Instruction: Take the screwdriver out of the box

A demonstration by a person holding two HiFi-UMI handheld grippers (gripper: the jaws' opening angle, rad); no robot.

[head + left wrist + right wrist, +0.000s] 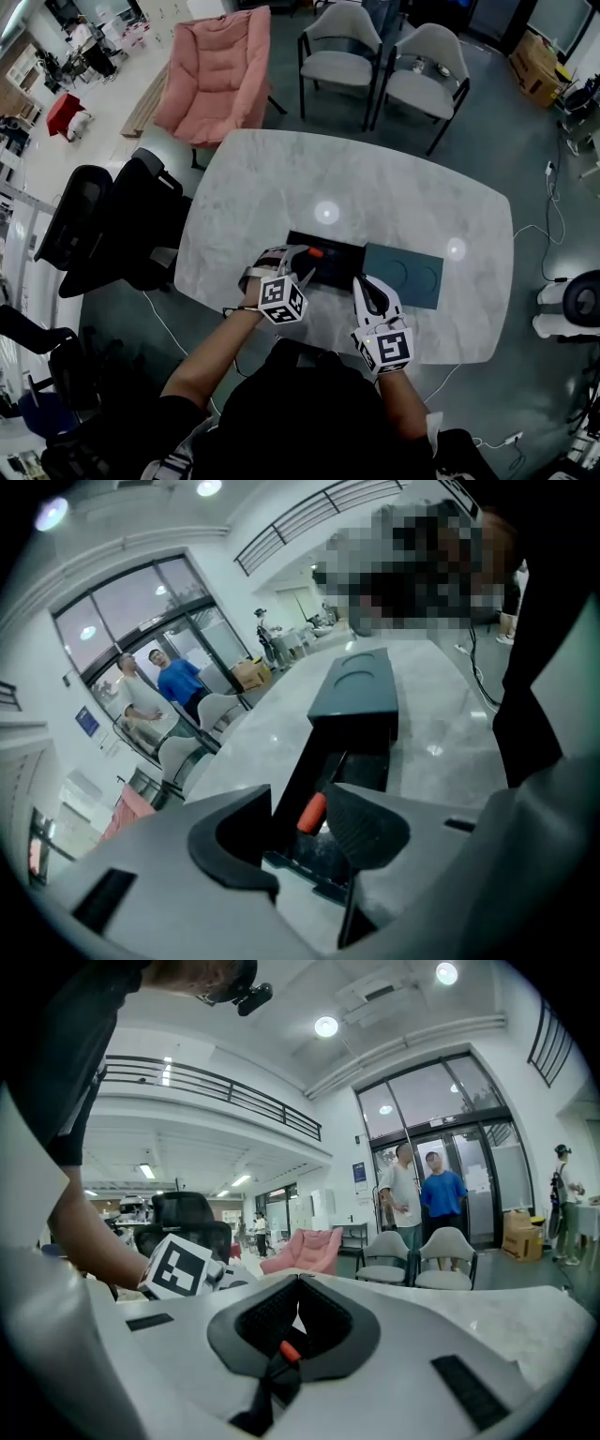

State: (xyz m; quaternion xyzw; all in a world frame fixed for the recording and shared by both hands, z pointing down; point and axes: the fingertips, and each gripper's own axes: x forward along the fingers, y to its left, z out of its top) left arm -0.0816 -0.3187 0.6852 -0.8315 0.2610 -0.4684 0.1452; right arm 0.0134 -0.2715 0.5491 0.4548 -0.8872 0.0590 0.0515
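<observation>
Marble-white surface seen from above, carrying one box, one lid and one screwdriver, with two grippers at its near edge.

Nearest, the right gripper lies almost level with its jaw tips closed together and nothing gripped between them. Just beside it, the left gripper tilts down toward the box, jaws spread wide and empty, the pads touching nothing.

Just beyond the grippers lies the black box, open. Its dark teal lid lies flat on the surface against the box's right end.

The screwdriver lies inside the box. Its long axis runs roughly along the box's length, with the orange handle at the end nearer the left gripper and the dark shaft pointing toward the lid.

Past the far edge of the surface stand two grey chairs side by side and one pink armchair. Farthest, in the right gripper view, two people stand at glass doors.
</observation>
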